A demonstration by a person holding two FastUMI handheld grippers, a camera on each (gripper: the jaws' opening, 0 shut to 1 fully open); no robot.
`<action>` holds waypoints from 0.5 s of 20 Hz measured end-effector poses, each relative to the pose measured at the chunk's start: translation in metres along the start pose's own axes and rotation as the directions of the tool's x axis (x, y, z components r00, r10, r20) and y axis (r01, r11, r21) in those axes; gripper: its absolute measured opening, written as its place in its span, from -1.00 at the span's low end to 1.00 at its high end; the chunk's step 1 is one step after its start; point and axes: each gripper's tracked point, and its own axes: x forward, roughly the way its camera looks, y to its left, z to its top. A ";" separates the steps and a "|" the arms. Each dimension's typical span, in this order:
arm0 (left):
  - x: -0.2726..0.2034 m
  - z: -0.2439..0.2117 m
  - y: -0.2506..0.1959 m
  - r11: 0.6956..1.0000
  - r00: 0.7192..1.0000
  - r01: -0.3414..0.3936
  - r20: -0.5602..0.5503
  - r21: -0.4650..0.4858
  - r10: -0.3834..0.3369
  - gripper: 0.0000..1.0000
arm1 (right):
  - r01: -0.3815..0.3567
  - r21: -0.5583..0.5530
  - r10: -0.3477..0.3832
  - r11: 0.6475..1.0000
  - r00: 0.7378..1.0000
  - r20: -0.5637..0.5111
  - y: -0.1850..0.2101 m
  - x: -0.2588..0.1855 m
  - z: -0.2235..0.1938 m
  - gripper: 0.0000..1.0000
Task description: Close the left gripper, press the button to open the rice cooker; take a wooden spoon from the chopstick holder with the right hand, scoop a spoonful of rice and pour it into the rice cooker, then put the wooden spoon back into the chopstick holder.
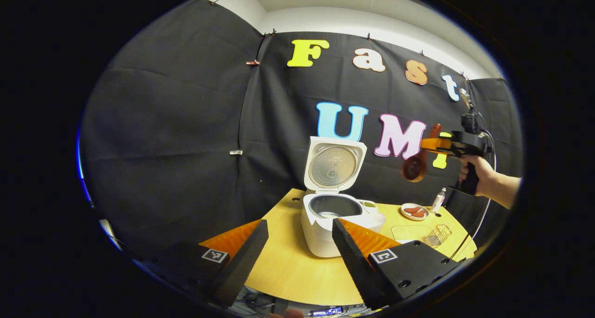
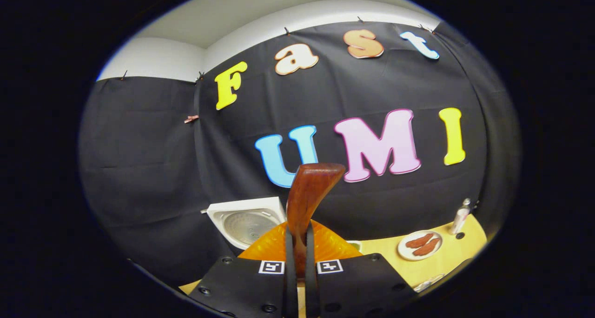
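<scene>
In the left gripper view the white rice cooker (image 1: 325,236) stands on the wooden table with its lid (image 1: 333,162) raised and the inner pot (image 1: 334,205) exposed. My left gripper (image 1: 300,222) is open, low in front of the cooker, with nothing between its fingers. High to the cooker's right, a hand holds my right gripper (image 1: 430,144), shut on the wooden spoon (image 1: 415,166), whose bowl hangs down to the left. In the right gripper view my right gripper (image 2: 297,232) clamps the spoon handle (image 2: 309,192), which rises upright; the cooker lid (image 2: 246,222) lies below left.
A plate with sausages (image 1: 414,211) (image 2: 420,244), a small bottle (image 1: 438,199) (image 2: 460,218) and a wire mesh holder (image 1: 439,234) stand on the table's right side. A small container (image 1: 370,205) sits just behind the cooker. The table's front edge (image 1: 297,299) is near my left fingers.
</scene>
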 end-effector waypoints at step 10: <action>0.016 0.019 -0.060 0.998 1.000 0.025 0.015 0.058 -0.026 0.91 | 0.169 -0.055 -0.172 0.984 0.984 -0.039 -0.170 -0.079 -0.010 -0.79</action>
